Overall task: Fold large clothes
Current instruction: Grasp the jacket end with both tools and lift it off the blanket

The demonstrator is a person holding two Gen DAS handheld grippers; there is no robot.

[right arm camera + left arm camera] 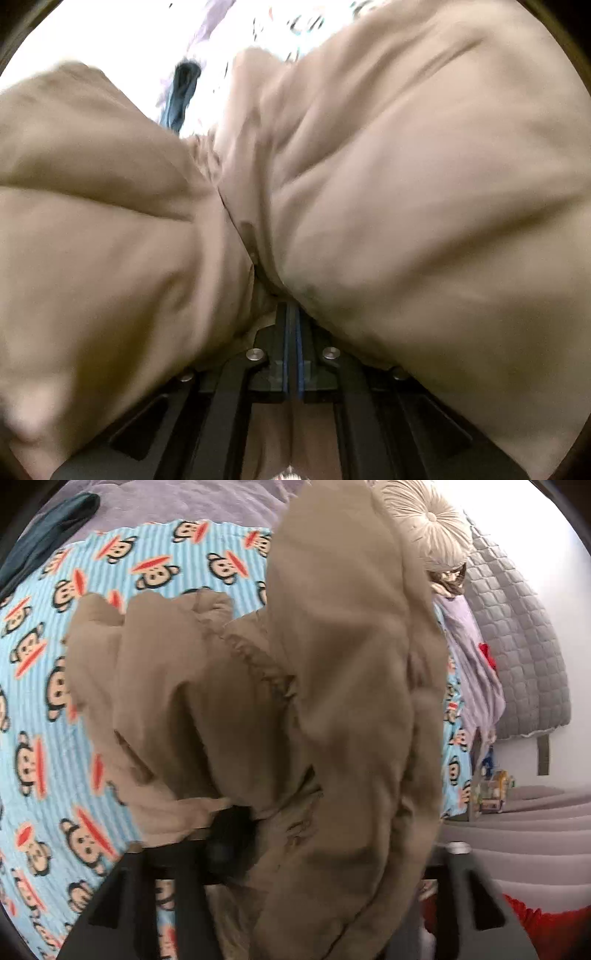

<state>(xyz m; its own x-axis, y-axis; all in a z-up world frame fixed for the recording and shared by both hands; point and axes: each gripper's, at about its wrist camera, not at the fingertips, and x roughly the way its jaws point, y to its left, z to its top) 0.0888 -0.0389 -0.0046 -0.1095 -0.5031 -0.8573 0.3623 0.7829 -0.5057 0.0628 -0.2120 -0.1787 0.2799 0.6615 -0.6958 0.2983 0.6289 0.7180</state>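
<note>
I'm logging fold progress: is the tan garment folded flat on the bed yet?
No. The tan garment hangs bunched and lifted above the monkey-print blanket, pinched in the right gripper.

Through the left wrist camera I saw a light blue striped blanket printed with cartoon monkey faces [48, 709] spread beneath a lilac sheet [192, 502]. A dark teal cloth [44, 542] lay at its far corner. A round cream tufted cushion [428, 520] sat against a grey quilted headboard [517, 657].
</note>
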